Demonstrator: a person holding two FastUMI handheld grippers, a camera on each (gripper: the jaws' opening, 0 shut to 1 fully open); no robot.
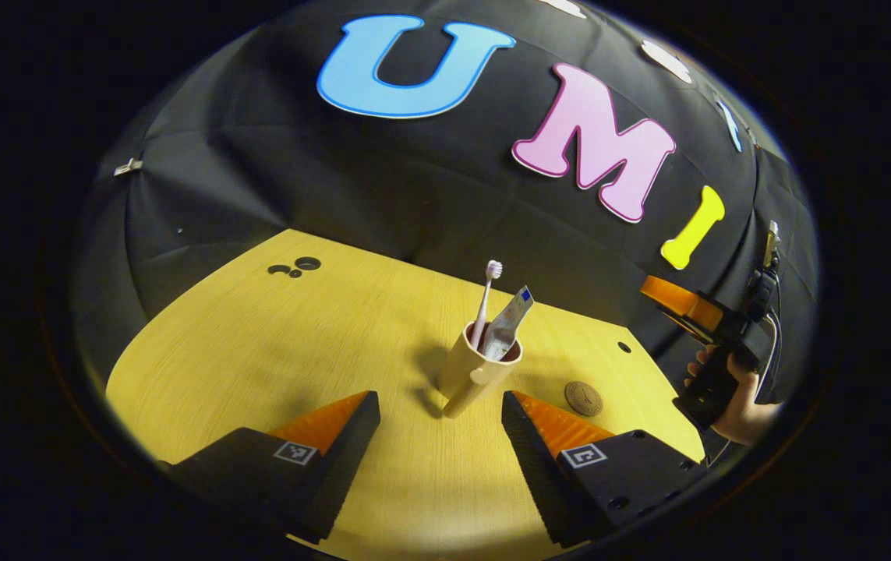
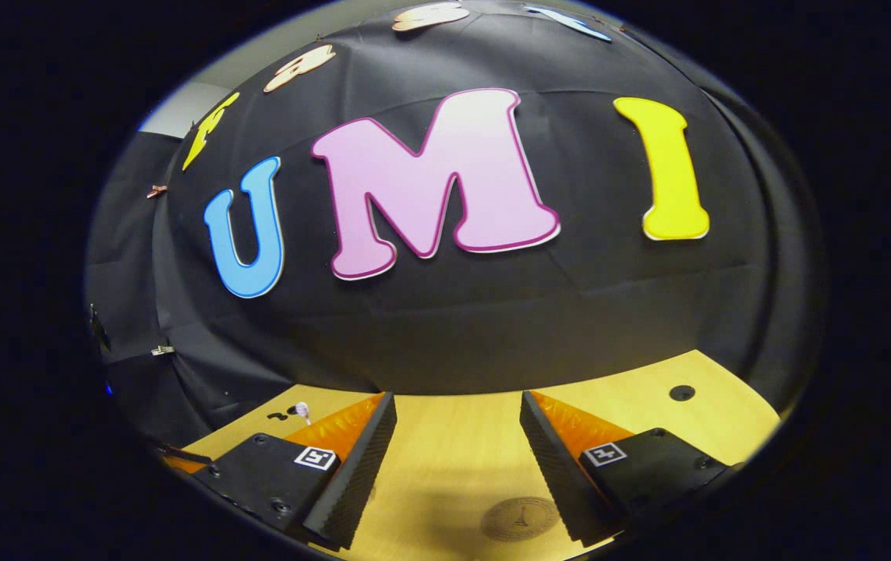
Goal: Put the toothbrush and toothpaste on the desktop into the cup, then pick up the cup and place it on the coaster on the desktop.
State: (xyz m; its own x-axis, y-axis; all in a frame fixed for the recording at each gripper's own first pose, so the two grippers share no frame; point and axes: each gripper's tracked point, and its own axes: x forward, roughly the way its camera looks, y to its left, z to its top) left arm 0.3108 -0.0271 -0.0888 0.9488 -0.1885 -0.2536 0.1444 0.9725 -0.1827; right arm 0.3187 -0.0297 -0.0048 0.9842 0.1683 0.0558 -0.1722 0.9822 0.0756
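A tan cup [image 1: 475, 372] with a handle stands on the yellow desktop [image 1: 274, 343], holding a pink toothbrush [image 1: 486, 300] and a toothpaste tube [image 1: 509, 323], both upright. My left gripper [image 1: 441, 428] is open, just short of the cup, which sits between and beyond its fingertips. A round brown coaster [image 1: 583, 398] lies right of the cup. A hand holds my right gripper [image 1: 683, 308] at the far right of the left gripper view. In the right gripper view my right gripper [image 2: 457, 432] is open and bare, with the coaster [image 2: 521, 518] below it and the toothbrush head [image 2: 302, 410] peeking left.
Small dark holes [image 1: 295, 266] mark the desktop's far left corner, and another hole [image 1: 624, 347] lies past the coaster. The black cloth wall closes off the desk's far side. The desk's right corner carries a hole [image 2: 680, 392] in the right gripper view.
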